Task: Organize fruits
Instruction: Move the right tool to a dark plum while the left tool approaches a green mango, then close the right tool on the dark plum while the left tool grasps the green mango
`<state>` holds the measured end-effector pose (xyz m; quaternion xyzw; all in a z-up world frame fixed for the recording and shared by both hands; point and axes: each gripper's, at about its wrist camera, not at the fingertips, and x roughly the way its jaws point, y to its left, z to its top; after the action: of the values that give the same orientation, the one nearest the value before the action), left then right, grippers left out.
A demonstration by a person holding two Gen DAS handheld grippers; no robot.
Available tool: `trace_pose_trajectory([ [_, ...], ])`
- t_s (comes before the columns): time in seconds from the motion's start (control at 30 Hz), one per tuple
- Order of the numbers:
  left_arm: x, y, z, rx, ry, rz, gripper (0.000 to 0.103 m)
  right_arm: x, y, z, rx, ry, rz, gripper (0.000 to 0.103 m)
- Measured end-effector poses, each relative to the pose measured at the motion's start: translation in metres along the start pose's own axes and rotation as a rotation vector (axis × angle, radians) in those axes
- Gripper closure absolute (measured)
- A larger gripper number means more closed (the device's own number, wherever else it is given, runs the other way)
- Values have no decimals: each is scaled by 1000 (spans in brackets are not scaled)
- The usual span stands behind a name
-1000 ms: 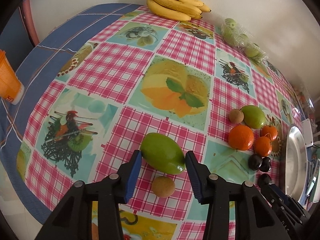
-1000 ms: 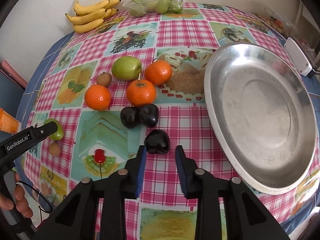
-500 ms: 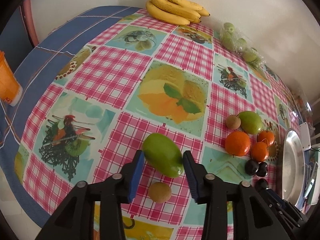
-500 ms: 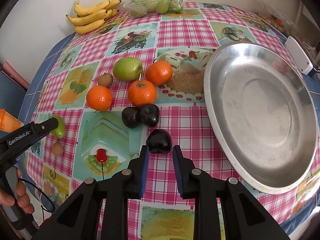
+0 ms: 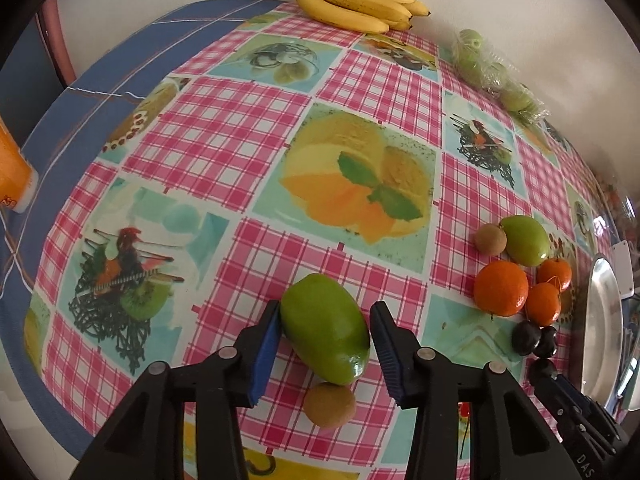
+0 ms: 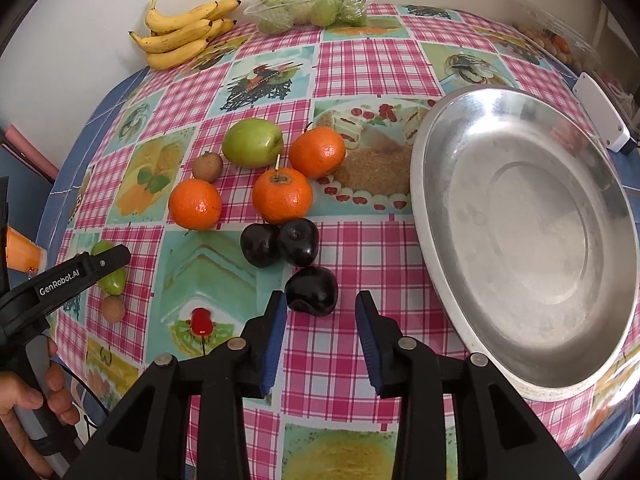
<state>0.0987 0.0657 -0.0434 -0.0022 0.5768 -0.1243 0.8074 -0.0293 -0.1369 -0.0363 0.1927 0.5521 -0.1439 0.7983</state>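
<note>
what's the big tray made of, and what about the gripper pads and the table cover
Tray: looks like metal, probably steel or aluminium; dull silver with blurry reflections. Pads: blue, ridged, likely rubber or soft plastic. Table cover: probably wipeable plastic or oilcloth; printed checks and pictures with slight sheen, though coated fabric is possible.

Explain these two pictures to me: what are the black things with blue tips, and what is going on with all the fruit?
There is no robot here. A person holds a pair of tongs in each hand, and each carries a camera looking out along its two blue-padded fingers.

One picture comes from the left tongs. They are open around a green mango lying on the checked tablecloth, with a kiwi just below it.

The other comes from the right tongs, open just short of a dark plum. Beside it sits an empty metal tray. Oranges, a green apple and bananas lie beyond. Nothing is gripped.
</note>
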Motion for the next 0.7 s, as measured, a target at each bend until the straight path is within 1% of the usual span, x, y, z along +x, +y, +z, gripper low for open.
trace_pose_trajectory([
  [0.5,1,-2,2,11,-9,15,56,8,9,5,-50,26,2,66],
  [0.57,1,-2,2,11,-8,15,57,8,9,5,-52,32,1,68],
  [0.6,1,-2,2,11,-8,16,58,7,7,5,-49,35,7,73],
  [0.7,-1,-1,1,9,-8,12,58,2,4,5,-43,28,23,74],
])
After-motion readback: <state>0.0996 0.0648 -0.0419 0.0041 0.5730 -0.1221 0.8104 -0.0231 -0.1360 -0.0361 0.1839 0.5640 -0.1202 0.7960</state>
